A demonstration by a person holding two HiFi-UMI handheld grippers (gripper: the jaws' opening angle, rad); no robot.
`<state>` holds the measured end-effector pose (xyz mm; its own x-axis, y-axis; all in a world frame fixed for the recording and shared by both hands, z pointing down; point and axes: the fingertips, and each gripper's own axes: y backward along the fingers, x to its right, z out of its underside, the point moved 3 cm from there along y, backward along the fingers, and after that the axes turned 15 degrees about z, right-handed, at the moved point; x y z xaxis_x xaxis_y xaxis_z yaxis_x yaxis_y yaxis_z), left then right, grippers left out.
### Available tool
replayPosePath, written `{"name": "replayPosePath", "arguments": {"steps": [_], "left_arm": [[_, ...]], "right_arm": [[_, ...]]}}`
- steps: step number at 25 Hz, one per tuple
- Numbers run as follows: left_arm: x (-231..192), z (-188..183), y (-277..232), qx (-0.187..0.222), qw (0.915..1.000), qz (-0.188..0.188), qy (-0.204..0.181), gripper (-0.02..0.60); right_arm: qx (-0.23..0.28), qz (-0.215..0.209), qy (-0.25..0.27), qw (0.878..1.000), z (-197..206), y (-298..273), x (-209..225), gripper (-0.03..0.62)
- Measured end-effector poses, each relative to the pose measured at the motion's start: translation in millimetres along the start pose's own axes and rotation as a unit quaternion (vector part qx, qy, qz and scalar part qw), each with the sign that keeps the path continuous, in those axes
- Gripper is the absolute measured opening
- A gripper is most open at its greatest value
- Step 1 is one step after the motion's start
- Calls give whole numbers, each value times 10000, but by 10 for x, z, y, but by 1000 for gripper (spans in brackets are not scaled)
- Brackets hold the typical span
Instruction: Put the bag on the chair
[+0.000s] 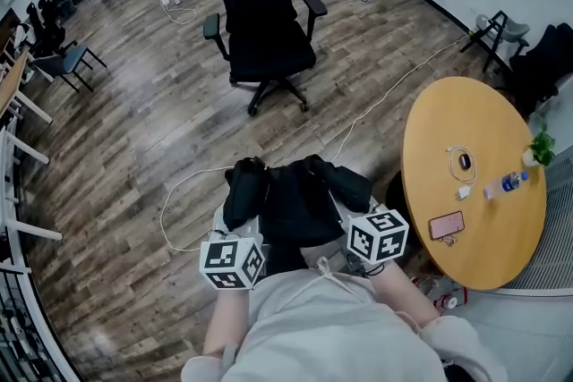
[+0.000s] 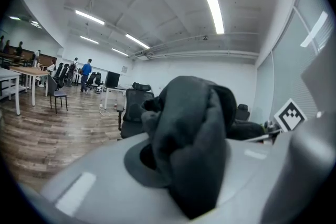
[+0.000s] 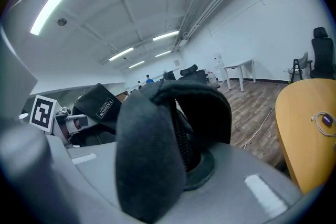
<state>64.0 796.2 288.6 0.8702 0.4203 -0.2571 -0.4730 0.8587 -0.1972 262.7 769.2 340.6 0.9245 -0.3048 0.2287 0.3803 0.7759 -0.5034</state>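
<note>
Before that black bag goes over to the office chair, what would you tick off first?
1. Hold of the left gripper on the bag: ok, shut on its fabric.
2. Hold of the right gripper: ok, shut on the bag too.
3. Seat of the chair bare: ok.
4. Way over the floor to the chair free: not ok, a white cable lies across it.
5. Chair's wheels locked against rolling: cannot tell.
</note>
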Motion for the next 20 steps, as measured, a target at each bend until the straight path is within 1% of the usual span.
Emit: {"name": "replayPosePath", "arguments": {"steps": [8,15,20], "left_arm": [[-660,-210,-550,-140,9995,256,127,34],[-1499,-645,-981,-132,9988,466,101,34],[-1972,-867,-1227,-119,9981,607,37,34]], "right_arm": [[-142,254,-89,9995,-334,-701,-67,29],[-102,337,-130,9993,-835,-1480,-400,29],[-54,391,-176,9991,-1096,-1942,-576,29]]}}
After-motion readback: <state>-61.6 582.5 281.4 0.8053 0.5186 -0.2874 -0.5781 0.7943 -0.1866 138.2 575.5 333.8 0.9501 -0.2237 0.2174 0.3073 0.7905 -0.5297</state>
